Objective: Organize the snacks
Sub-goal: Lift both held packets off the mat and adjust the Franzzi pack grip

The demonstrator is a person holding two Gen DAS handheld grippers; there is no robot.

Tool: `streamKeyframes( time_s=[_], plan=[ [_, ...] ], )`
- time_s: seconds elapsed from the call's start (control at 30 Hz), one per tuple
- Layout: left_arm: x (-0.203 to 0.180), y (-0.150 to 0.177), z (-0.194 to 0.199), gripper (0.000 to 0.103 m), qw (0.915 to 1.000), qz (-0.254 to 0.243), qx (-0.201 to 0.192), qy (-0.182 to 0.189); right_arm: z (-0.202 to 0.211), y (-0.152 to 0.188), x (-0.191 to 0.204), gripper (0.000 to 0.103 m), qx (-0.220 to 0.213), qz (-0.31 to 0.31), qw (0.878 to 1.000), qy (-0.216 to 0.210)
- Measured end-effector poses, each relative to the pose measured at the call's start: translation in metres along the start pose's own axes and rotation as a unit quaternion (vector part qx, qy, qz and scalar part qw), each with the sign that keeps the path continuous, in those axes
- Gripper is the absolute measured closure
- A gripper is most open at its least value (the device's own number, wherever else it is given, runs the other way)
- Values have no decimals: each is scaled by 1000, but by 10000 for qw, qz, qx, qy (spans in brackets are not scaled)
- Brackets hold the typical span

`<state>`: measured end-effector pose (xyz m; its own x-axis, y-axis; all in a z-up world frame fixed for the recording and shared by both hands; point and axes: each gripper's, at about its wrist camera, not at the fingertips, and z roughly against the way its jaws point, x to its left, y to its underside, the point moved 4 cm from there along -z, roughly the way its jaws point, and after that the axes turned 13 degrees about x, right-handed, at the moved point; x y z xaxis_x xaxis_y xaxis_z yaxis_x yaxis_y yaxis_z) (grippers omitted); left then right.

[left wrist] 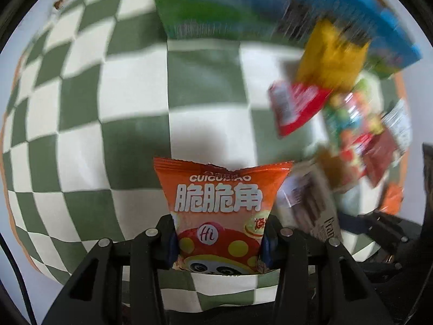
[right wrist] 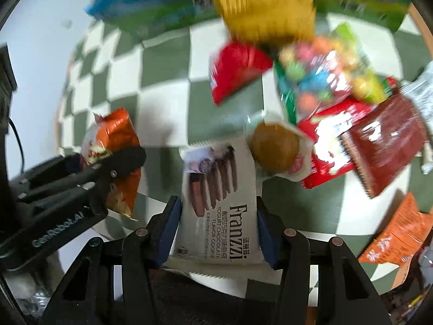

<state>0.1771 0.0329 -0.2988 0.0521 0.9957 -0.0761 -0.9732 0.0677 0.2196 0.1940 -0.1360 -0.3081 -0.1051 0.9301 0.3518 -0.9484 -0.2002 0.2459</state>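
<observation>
Two grippers each pinch a snack above a green-and-white checked cloth (left wrist: pixel 135 103). On the left, the left gripper (left wrist: pixel 219 241) points down with its blue pads pressed against the sides of an orange snack bag (left wrist: pixel 220 203) printed with a panda; the bag stands upright between the jaws, clear of the cloth. From the right wrist view this same bag (right wrist: pixel 113 140) hangs at the left, in that black gripper (right wrist: pixel 108 168). Just right of it, the right gripper (right wrist: pixel 216 233) has its blue pads against both long edges of a white Franzzi cookie pack (right wrist: pixel 219 187), which lies lengthwise between the jaws. Beyond the pack's far end sits a wrapped round bun (right wrist: pixel 273 151). Farther right lies a heap: a red packet (right wrist: pixel 235 67), a yellow bag (right wrist: pixel 265 5), a bag of coloured balls (right wrist: pixel 322 73), a dark red pouch (right wrist: pixel 384 140) and, nearest, an orange packet (right wrist: pixel 403 233). Along the far edge stands a blurred blue-and-green box (right wrist: pixel 151 8).
</observation>
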Motion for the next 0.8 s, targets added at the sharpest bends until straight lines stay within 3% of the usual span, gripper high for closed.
streamKeyframes(
  time_s=[0.17,0.53,0.6,0.8],
  plan=[
    [22,-1,-29,61,9983,302,483,158,-39,-6,0,45,301,-36,9994,134],
    [41,1,-52,61,9977,457,488,75,-53,-12,15,42,378,228,9943,969],
    [43,5,-52,61,9978,471,468,82,-50,-12,16,48,302,227,9938,1045],
    [18,7,-47,61,9982,472,312,203,-33,11,22,55,36,60,9988,476]
  ],
)
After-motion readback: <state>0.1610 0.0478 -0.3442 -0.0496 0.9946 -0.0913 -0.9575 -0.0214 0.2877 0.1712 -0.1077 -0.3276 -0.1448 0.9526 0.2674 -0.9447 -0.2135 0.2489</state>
